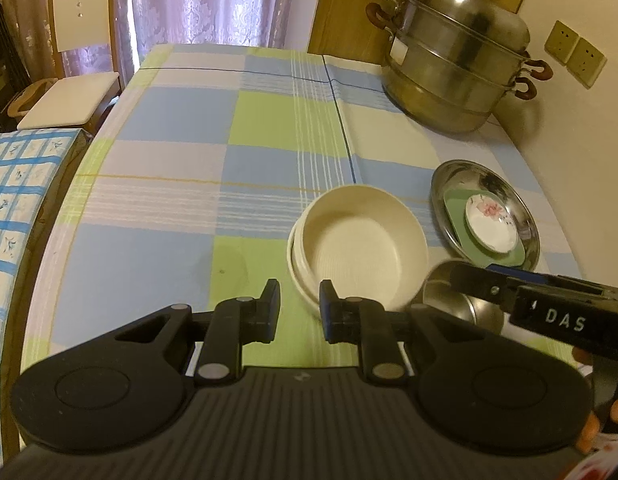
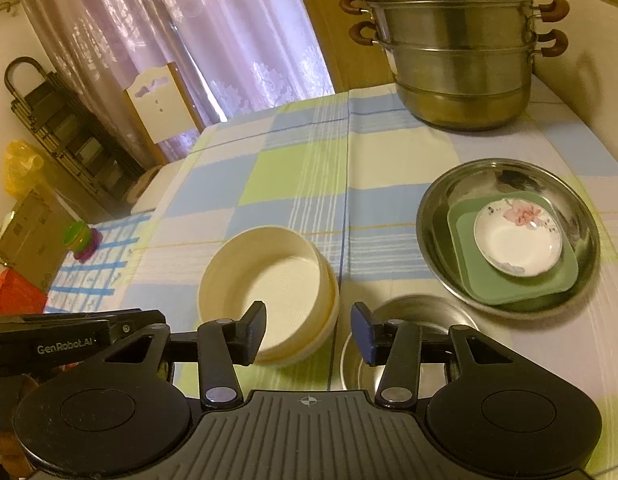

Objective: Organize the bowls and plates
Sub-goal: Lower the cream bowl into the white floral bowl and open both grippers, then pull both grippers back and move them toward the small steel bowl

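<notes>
Steamer pot (image 1: pixel 457 56) – chair (image 1: pixel 81 60) – curtain (image 1: pixel 213 0)

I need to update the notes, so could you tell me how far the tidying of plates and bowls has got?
Done: the floral dish sits on the green square plate inside the steel basin, and the cream bowls are nested. In hand: nothing; the left hand-held gripper and right hand-held gripper are both empty. Left: the small steel bowl stands alone.

Black left gripper (image 1: pixel 299 309) and right gripper (image 2: pixel 307 334), blue-padded jaws, silver pivot screws, ribbed grey bodies.
</notes>
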Tool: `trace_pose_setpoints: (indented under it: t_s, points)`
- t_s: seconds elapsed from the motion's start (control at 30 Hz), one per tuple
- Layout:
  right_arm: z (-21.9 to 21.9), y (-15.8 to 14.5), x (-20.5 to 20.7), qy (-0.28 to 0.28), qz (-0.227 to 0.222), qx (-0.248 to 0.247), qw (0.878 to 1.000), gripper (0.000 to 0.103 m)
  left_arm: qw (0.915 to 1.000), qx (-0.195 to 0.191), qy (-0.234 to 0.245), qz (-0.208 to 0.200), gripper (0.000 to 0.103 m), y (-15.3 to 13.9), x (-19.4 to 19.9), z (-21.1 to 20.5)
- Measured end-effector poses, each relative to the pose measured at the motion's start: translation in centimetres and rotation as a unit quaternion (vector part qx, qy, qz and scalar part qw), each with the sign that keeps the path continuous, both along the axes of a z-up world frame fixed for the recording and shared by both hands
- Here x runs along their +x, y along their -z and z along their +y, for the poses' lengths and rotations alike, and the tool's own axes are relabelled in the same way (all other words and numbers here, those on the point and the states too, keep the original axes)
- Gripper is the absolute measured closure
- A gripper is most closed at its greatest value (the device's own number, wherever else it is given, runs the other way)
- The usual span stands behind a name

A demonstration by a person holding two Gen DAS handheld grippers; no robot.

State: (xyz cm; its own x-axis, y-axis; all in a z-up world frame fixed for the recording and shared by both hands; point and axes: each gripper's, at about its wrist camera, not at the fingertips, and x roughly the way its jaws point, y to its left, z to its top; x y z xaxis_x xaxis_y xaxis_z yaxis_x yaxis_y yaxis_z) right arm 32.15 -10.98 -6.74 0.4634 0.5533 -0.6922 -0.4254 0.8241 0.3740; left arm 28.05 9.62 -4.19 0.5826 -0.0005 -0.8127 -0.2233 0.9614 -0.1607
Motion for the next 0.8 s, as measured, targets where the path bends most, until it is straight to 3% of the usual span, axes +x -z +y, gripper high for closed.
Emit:
trace_pose_setpoints:
  t_s: [0.8]
  points:
    - [-2.8,1.5,-11.4,-0.015,0.041,-0.014,0.999,0.047,0.999,-0.014,0.02,0.038,0.085,1.4,-11.9,-0.9]
